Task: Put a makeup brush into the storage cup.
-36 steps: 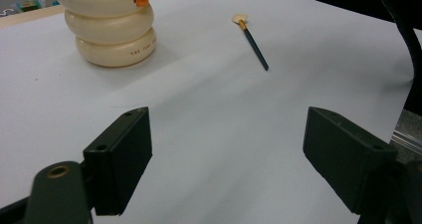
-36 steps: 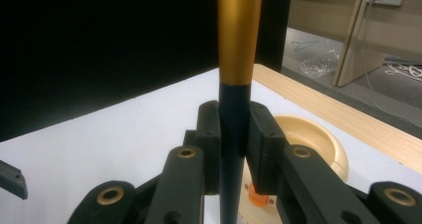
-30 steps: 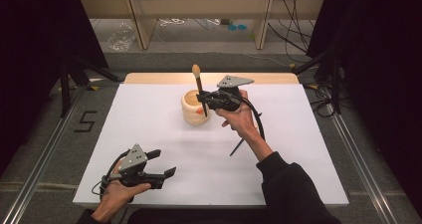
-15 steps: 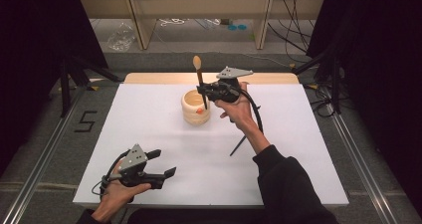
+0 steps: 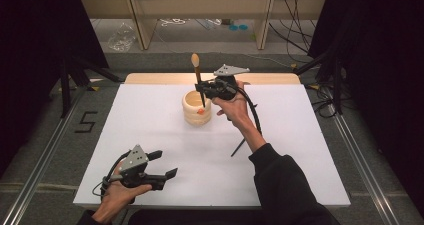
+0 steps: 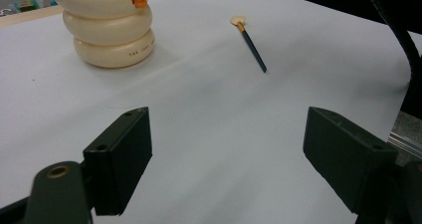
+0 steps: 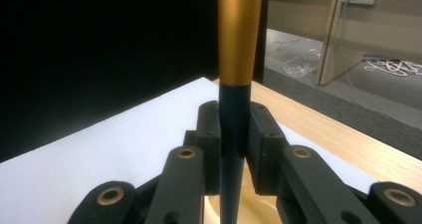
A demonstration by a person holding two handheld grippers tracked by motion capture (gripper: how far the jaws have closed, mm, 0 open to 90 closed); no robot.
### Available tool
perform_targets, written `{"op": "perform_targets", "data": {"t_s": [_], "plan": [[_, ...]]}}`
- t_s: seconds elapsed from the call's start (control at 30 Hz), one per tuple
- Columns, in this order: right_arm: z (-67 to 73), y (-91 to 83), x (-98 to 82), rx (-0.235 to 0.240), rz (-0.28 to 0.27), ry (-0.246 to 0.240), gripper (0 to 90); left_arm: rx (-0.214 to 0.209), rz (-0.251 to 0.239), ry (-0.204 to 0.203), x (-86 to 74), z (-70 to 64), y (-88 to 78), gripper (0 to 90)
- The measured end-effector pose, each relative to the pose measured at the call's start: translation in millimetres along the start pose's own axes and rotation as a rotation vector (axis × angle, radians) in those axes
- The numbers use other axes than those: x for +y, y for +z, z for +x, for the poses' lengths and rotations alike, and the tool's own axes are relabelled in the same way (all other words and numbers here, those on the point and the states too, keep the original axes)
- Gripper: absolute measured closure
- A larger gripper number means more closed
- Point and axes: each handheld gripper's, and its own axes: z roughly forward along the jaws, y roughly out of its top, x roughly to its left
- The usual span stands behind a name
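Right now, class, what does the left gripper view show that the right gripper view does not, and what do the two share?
Left gripper view alone: the open left gripper and a brush lying on the sheet. Right gripper view alone: the right gripper shut on an upright brush, with a wooden table edge. Both: the cream holder and the white sheet.
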Motion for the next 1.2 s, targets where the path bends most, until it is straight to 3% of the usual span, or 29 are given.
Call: {"op": "perform_targets", "data": {"t_s": [0.23, 0.37, 0.57, 0.73, 0.87, 1.0, 1.1, 1.2], "plan": [[-5.3, 6.1, 0.8, -0.018, -0.013, 0.006, 78.2, -0.001, 0.004, 0.002, -0.1, 0.2, 0.3, 19.1], [-6.5, 7.9, 0.8, -0.021, -0.006, 0.002, 78.2, -0.003, 0.007, 0.024, 0.1, 1.7, 0.6, 19.1], [-11.1, 12.5, -0.5, -0.028, -0.019, 0.017, 78.2, -0.002, 0.01, -0.002, -0.8, -0.3, 2.1, 19.1], [-14.0, 16.1, -0.6, -0.033, -0.026, 0.027, 78.2, -0.007, 0.013, 0.028, -0.3, 1.2, 2.5, 19.1], [-16.1, 18.0, -1.2, -0.041, -0.035, 0.045, 78.2, -0.008, 0.014, 0.027, -0.3, 1.1, 2.6, 19.1], [-16.5, 21.0, 1.8, -0.048, -0.042, 0.016, 78.2, -0.015, 0.013, 0.026, -0.5, 1.2, 3.2, 19.2], [-15.2, 23.6, 5.8, -0.033, -0.071, 0.045, 78.2, -0.008, 0.018, 0.029, -0.2, 0.7, 2.5, 19.1], [-18.1, 25.0, 3.2, -0.042, -0.056, 0.066, 78.2, -0.01, 0.015, 0.027, -0.4, 0.9, 2.5, 19.1]]}}
